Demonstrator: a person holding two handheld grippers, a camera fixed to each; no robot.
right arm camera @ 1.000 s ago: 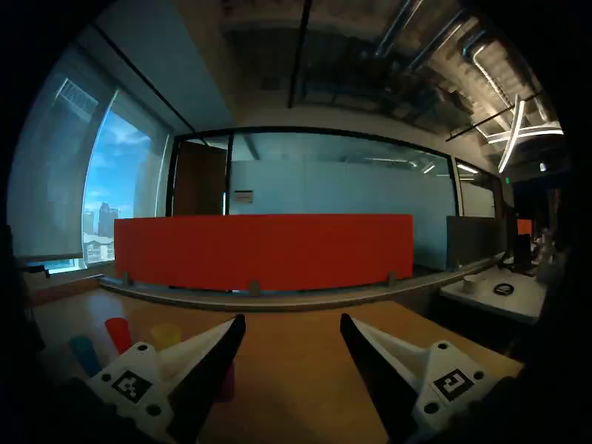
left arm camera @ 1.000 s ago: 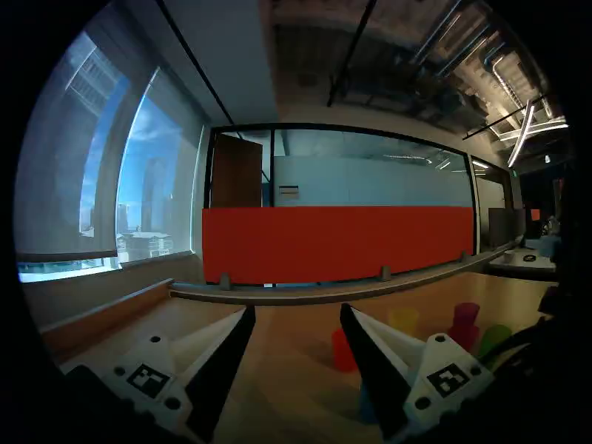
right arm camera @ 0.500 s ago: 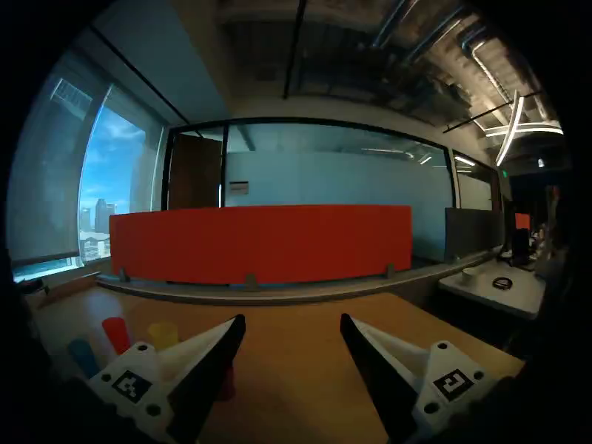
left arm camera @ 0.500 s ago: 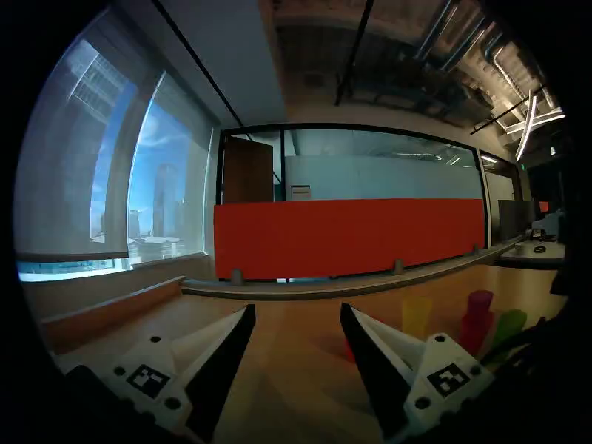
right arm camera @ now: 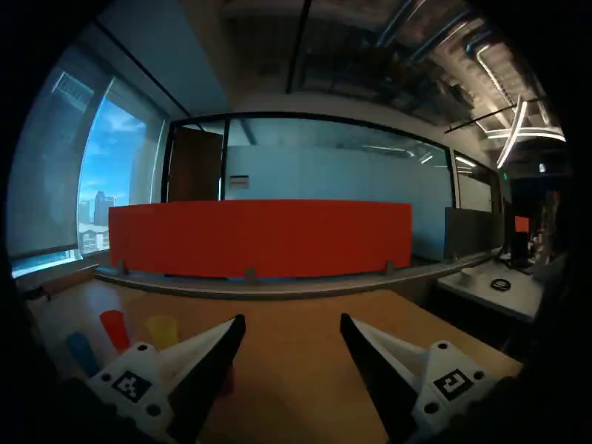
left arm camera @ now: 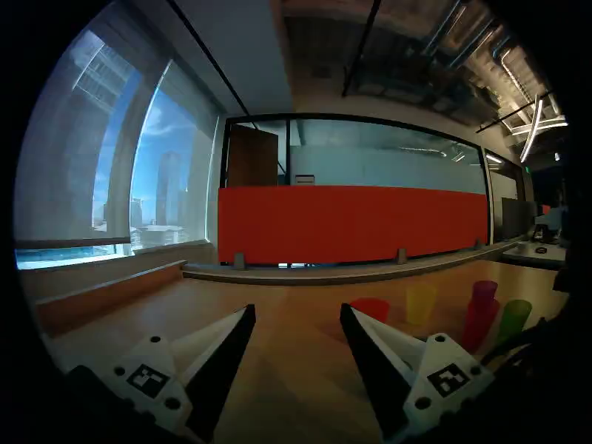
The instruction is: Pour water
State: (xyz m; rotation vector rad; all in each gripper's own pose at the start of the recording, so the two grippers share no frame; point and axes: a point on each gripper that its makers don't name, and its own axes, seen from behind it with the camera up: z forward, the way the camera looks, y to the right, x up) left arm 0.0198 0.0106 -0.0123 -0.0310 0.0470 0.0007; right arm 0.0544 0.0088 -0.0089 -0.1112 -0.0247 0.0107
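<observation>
Coloured plastic cups stand on a wooden table (left arm camera: pixel 296 333). In the left gripper view, a red cup (left arm camera: pixel 370 308), a yellow cup (left arm camera: pixel 420 303), a magenta stack of cups (left arm camera: pixel 481 314) and a green cup (left arm camera: pixel 513 318) sit right of centre, beyond my right finger. My left gripper (left arm camera: pixel 296 314) is open and holds nothing. In the right gripper view, a blue cup (right arm camera: pixel 80 352), a red cup (right arm camera: pixel 115 328) and a yellow cup (right arm camera: pixel 163 330) stand at the lower left, partly behind my left finger. My right gripper (right arm camera: pixel 292 323) is open and empty, above the table.
A red divider panel (left arm camera: pixel 351 224) runs along the table's far edge, with glass walls behind it and large windows (left arm camera: pixel 111 185) on the left. In the right gripper view, a white side desk (right arm camera: pixel 496 285) with small items stands to the right.
The left gripper's view has dropped and swung, so the cups now sit higher and more to the centre, with the red cup beside the right finger. The right gripper shifted only slightly.
</observation>
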